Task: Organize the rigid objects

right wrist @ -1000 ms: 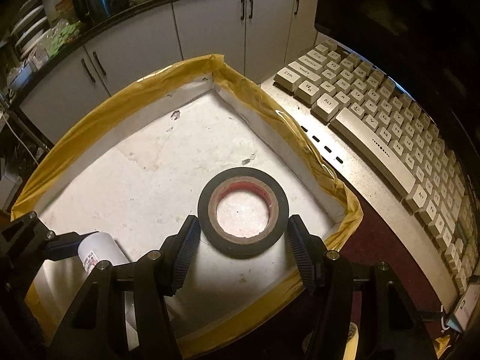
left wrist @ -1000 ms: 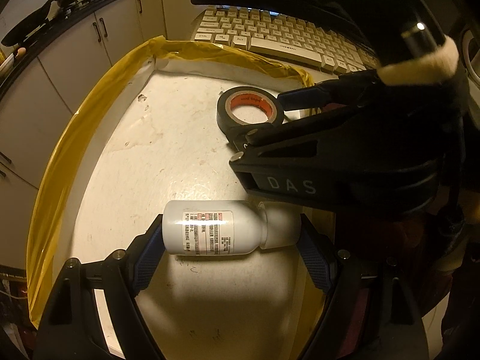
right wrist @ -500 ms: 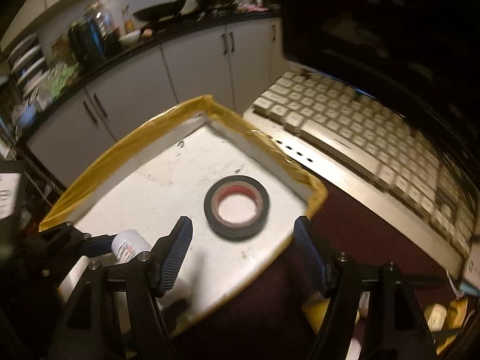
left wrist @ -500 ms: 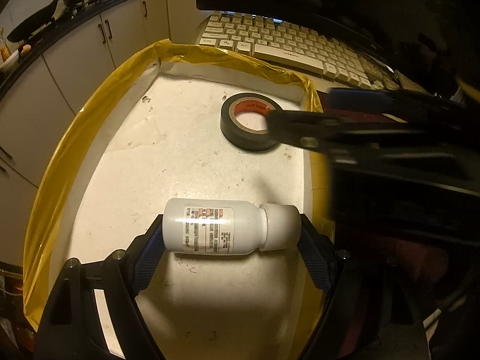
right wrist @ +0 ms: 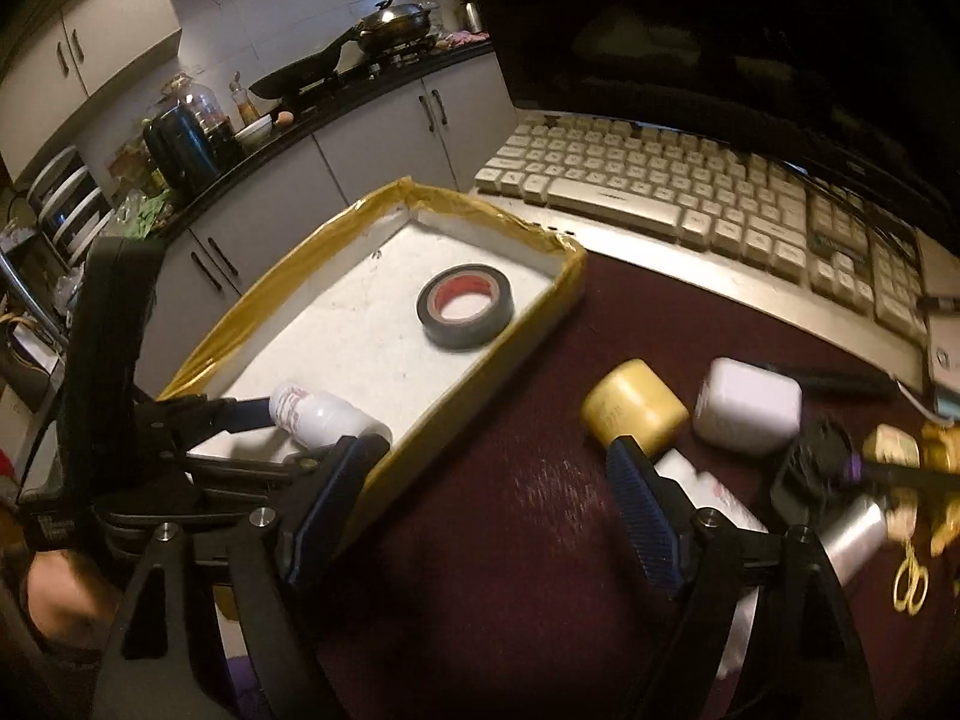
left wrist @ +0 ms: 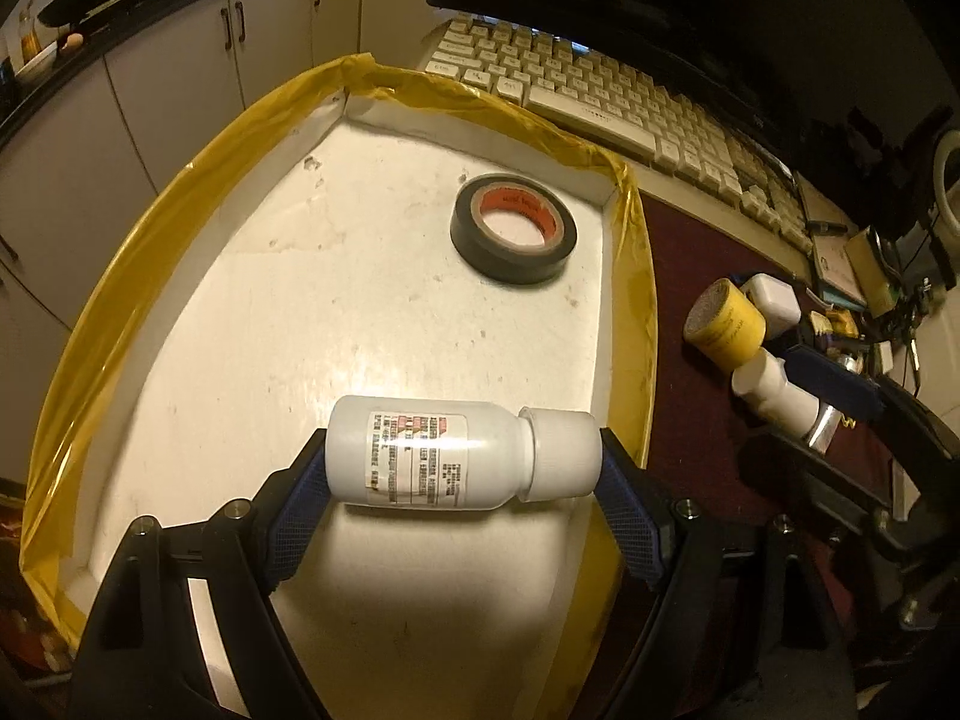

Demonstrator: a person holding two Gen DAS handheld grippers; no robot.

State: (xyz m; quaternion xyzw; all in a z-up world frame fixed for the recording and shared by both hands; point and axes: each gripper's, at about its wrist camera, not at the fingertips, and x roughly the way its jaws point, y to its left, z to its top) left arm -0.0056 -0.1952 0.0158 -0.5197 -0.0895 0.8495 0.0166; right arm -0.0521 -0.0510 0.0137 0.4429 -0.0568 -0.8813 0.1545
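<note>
Dark maroon desk (right wrist: 510,510) now lies under my right gripper (right wrist: 492,480), wide open and empty, withdrawn from the black tape roll (right wrist: 465,313) left in the yellow-edged white tray (right wrist: 576,276); my left gripper (left wrist: 462,480) stays clamped on the white plastic bottle (left wrist: 462,459).

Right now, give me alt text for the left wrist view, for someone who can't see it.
The left hand-held gripper clamps a white labelled bottle lying sideways, end to end between its blue pads, over a white tray with a yellow taped rim. A black tape roll lies flat farther in; a beige keyboard sits beyond the tray.
</note>
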